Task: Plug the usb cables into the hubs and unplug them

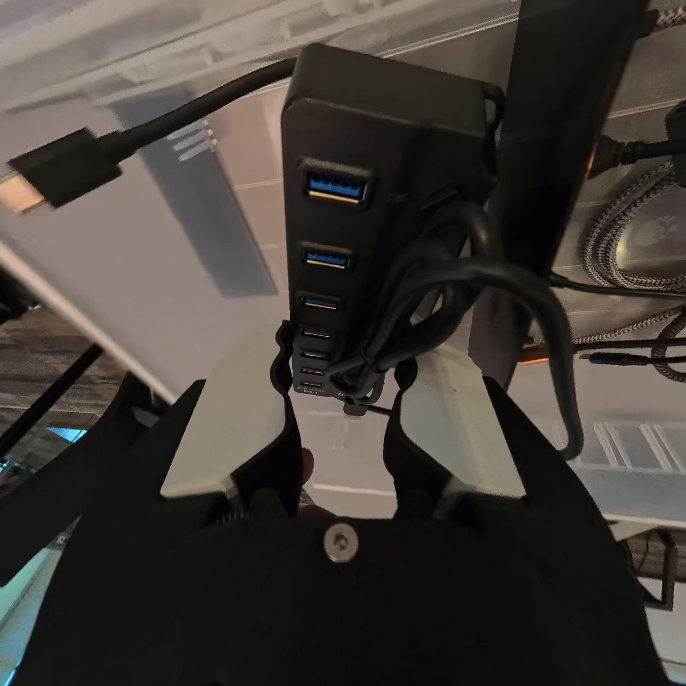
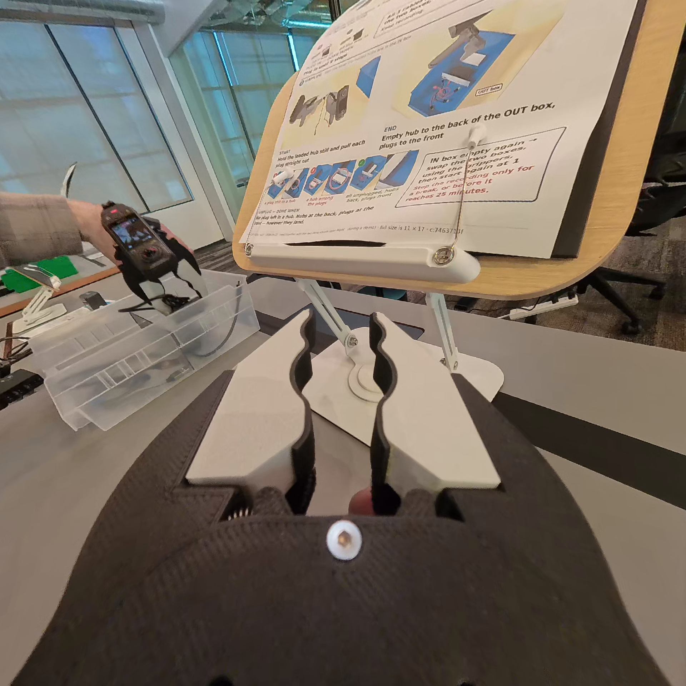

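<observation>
Left gripper [image 1: 339, 375] jaws clamp the long black multi-port USB hub [image 1: 356, 208], ports all empty (black plug [image 1: 63, 167] loose at nine o'clock); right gripper [image 2: 342, 352] jaws gape idle, so plugging seems barely begun.

From my remote seat this looks like an office set up for recording work. I see glass partition walls [image 2: 111, 122] with dark frames, carpet underfoot, and wheeled office chairs [image 2: 623, 293] beyond a grey desk [image 2: 579, 375]. A wooden document stand [image 2: 501, 282] holds a printed instruction sheet [image 2: 427, 122], and a clear plastic bin [image 2: 148, 356] sits on the desk beside it.
</observation>
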The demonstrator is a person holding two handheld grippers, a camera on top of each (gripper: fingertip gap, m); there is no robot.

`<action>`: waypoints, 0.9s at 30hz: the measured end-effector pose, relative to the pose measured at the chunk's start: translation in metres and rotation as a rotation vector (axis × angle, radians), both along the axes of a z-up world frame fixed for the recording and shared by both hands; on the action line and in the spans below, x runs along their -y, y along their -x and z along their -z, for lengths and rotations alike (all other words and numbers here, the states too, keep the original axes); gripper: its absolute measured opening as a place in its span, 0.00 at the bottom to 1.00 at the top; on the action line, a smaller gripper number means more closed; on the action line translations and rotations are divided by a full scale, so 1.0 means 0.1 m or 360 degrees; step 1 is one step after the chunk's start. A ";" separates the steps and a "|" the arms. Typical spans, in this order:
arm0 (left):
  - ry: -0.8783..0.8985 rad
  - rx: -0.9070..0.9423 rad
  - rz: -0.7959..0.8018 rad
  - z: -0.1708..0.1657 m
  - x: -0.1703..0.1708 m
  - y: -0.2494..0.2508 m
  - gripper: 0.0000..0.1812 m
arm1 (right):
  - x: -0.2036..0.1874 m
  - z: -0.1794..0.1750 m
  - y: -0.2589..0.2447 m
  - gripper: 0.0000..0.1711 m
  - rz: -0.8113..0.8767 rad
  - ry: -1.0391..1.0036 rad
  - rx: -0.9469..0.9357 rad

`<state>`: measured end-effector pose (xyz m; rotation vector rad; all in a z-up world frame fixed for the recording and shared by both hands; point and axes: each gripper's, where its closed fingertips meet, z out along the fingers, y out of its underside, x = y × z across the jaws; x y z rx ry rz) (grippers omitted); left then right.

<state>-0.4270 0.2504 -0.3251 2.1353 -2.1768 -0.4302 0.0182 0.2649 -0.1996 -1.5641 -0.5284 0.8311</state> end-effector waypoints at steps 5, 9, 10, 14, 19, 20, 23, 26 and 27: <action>-0.0149 0.0091 -0.0088 -0.33 0.00 0.05 0.30 | 0.00 0.00 -0.01 0.16 -0.0003 0.0005 -0.0014; -0.0305 0.0222 -0.0178 -0.59 0.01 0.07 0.30 | 0.00 -0.04 -0.03 0.16 -0.0003 0.0005 -0.0038; -0.0356 0.0253 -0.0193 -0.65 0.00 0.07 0.30 | 0.00 -0.05 -0.03 0.16 -0.0001 0.0002 -0.0042; -0.0512 0.0451 -0.0312 -0.91 0.08 0.02 0.30 | -0.01 -0.08 -0.06 0.16 0.0008 -0.0004 -0.0059; -0.0631 0.0659 -0.0375 -1.24 0.32 -0.18 0.30 | 0.02 -0.11 -0.04 0.16 -0.0019 -0.0009 -0.0071; -0.0624 0.0711 -0.0360 -1.29 0.40 -0.29 0.30 | 0.02 -0.12 -0.04 0.16 -0.0025 -0.0014 -0.0069; -0.0568 0.0807 -0.0296 -1.41 0.62 -0.66 0.30 | 0.04 -0.16 -0.04 0.16 -0.0031 -0.0032 -0.0061; -0.0418 0.0813 -0.0186 -1.46 0.86 -1.11 0.30 | 0.04 -0.22 -0.09 0.16 -0.0026 -0.0048 -0.0079; -0.0373 0.0793 -0.0130 -1.47 0.93 -1.27 0.29 | 0.04 -0.25 -0.11 0.16 -0.0020 -0.0053 -0.0092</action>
